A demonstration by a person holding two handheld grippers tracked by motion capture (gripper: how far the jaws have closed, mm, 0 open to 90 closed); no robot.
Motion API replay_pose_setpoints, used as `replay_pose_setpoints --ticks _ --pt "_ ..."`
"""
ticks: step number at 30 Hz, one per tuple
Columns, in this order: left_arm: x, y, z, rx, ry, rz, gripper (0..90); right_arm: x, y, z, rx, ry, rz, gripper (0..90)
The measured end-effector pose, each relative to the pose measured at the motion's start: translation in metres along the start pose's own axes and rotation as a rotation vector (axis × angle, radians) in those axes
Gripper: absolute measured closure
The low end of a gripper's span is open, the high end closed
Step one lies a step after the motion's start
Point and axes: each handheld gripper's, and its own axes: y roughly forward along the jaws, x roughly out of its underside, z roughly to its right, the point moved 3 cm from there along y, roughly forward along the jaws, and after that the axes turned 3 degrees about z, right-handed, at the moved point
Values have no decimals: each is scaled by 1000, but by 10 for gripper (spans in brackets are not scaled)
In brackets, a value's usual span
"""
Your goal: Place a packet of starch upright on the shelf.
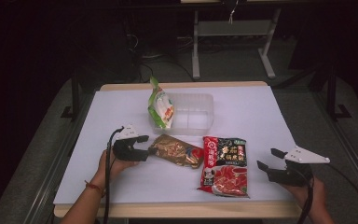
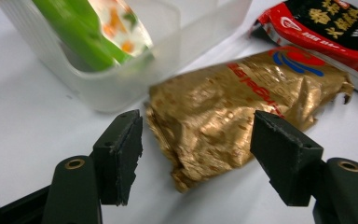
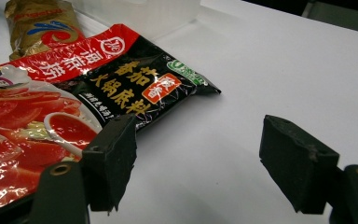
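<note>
**Gold Bag Waited Between Open Jaws**

The left hand-held gripper sat low on the bench, and its jaws stood wide apart. They were on each side of the near end of the gold bag, but the pads did not press on it. Nothing was held.

The gold bag lay flat on the bench, just in front of the clear tub. Its far end touched or nearly touched the red bag. A green bag stood tilted in the left part of the tub. The right part of the tub looked free.

The right hand-held gripper rested near the right edge of the bench. Its jaws were wide too, with nothing in them. The red bag lay just beside it.

The job looked like putting bags in the tub, and the gold bag seemed next.

Things could go wrong from here. The gold bag was crinkly and shiny, so it might slip out if the jaws caught only its thin edge. It might then slide on the bench and bump the red bag. When lifted, it could hit the tub wall and push the tub away, since the tub looked light. It could also knock the green bag over.
</note>
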Motion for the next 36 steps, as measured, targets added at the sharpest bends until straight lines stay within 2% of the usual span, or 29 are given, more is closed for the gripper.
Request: replay_pose_setpoints --ticks 2,5,9,12,14,16,21,26,28,30,32,34,35,36 --pt "2 2 0 -33 -15 -19 300 -1 1 0 -3 -5 4 255" --pt "6 3 -2 -29 -51 -19 283 -3 2 -2 -9 -11 6 255" --pt "9 5 -3 7 -91 -26 276 -5 4 -4 -15 -18 8 251" --pt "9 8 -3 8 -92 -35 275 -5 4 -3 -12 -14 7 251" --pt "12 14 -3 23 -98 -62 275 -4 4 -3 -12 -11 4 250" --pt "13 17 -2 16 -95 -74 274 -4 4 -3 -12 -12 4 250" --pt "15 25 0 35 -114 -101 226 -3 3 -2 -10 -12 5 251" --pt "12 30 3 54 -151 -87 200 -3 1 -3 -9 -8 7 250" --pt "12 31 3 90 -162 -79 200 -3 2 -3 -9 -7 6 250" --pt "12 32 2 124 -170 -71 208 -2 1 -2 -9 -2 4 250" --pt "11 32 0 127 -184 -69 239 -2 1 -2 -8 2 3 248" --pt "10 32 0 153 -192 -45 250 -1 1 -1 -7 1 2 248" --pt "9 32 1 158 -193 -38 339 -2 1 -1 -5 0 5 249" --pt "9 32 1 146 -186 -37 376 -2 1 -2 -6 -1 5 248"
